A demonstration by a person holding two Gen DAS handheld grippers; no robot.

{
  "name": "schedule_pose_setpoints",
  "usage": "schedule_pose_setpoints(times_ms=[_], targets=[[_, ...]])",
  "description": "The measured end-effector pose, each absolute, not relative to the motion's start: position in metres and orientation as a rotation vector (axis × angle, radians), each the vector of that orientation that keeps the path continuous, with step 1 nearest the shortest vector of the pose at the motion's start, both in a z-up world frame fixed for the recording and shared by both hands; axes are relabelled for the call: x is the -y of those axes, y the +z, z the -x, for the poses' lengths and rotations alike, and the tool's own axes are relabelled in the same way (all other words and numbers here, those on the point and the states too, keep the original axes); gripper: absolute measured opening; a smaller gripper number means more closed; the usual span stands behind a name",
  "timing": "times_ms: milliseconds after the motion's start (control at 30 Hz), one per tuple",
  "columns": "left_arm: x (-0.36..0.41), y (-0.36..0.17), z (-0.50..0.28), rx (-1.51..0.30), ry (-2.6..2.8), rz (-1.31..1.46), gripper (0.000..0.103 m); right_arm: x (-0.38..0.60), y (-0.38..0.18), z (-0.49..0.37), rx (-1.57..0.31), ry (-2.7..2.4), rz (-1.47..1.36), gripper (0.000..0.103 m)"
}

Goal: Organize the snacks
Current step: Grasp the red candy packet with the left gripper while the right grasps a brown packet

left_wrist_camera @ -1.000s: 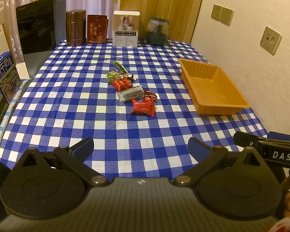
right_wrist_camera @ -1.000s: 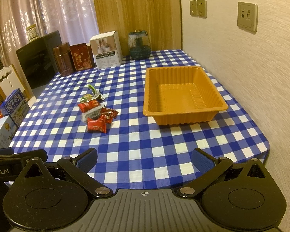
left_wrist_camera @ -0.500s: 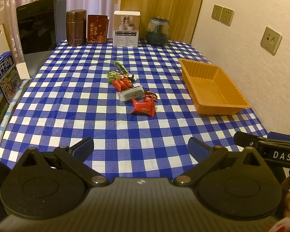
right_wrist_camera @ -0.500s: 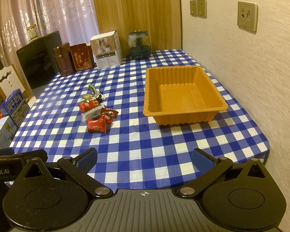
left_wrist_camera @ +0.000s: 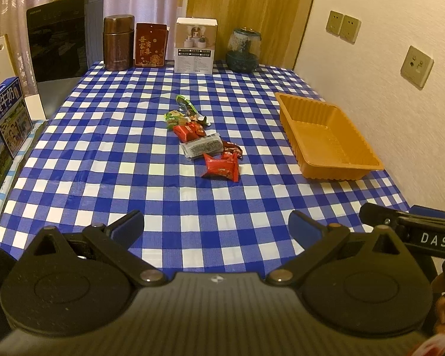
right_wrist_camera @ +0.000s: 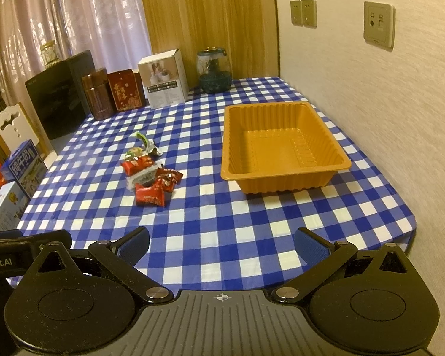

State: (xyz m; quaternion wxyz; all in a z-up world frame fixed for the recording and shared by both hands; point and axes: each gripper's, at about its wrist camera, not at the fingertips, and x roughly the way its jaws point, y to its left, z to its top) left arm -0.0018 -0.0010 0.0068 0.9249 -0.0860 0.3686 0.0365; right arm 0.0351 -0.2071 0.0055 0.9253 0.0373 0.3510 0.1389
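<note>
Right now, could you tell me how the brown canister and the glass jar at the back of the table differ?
The brown canister is opaque, tall and straight-sided; the glass jar is see-through, squat and rounded, with a dark teal base. The canister stands near the left end of the back row, the jar at the right end. Both are upright.

The left gripper (left_wrist_camera: 216,227) hung over the near edge of the checked table (left_wrist_camera: 103,160), its blue-padded jaws spread wide with nothing between them. Mid-table lay a cluster of snacks (left_wrist_camera: 206,141): a red packet (left_wrist_camera: 221,168) nearest, a grey packet (left_wrist_camera: 202,146) behind it, more red ones and green wrappers (left_wrist_camera: 181,109) beyond. An orange tray (left_wrist_camera: 368,161) sat well apart to the right, beside the wall. Along the far edge stood a brown canister (left_wrist_camera: 118,42), a red box (left_wrist_camera: 150,44), a white box (left_wrist_camera: 195,46) and a glass jar (left_wrist_camera: 243,50). Part of the right gripper (left_wrist_camera: 415,233) showed at lower right.
</note>
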Motion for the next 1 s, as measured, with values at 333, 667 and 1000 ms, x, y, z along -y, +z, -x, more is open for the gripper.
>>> schedule_pose_setpoints(times_ms=[333, 667, 1000], targets=[[-0.031, -0.001, -0.021, -0.759, 0.118, 0.193, 0.103, 0.193, -0.003, -0.057, -0.697, 0.336, -0.108, 0.102], [-0.053, -0.032, -0.070, -0.783, 0.092, 0.197, 0.103, 0.177, -0.029, -0.096, -0.700, 0.322, -0.115, 0.097], [-0.039, -0.076, -0.127, -0.771, 0.024, 0.212, 0.094, 0.180, -0.072, -0.140, -0.764, 0.283, -0.123, 0.080]])
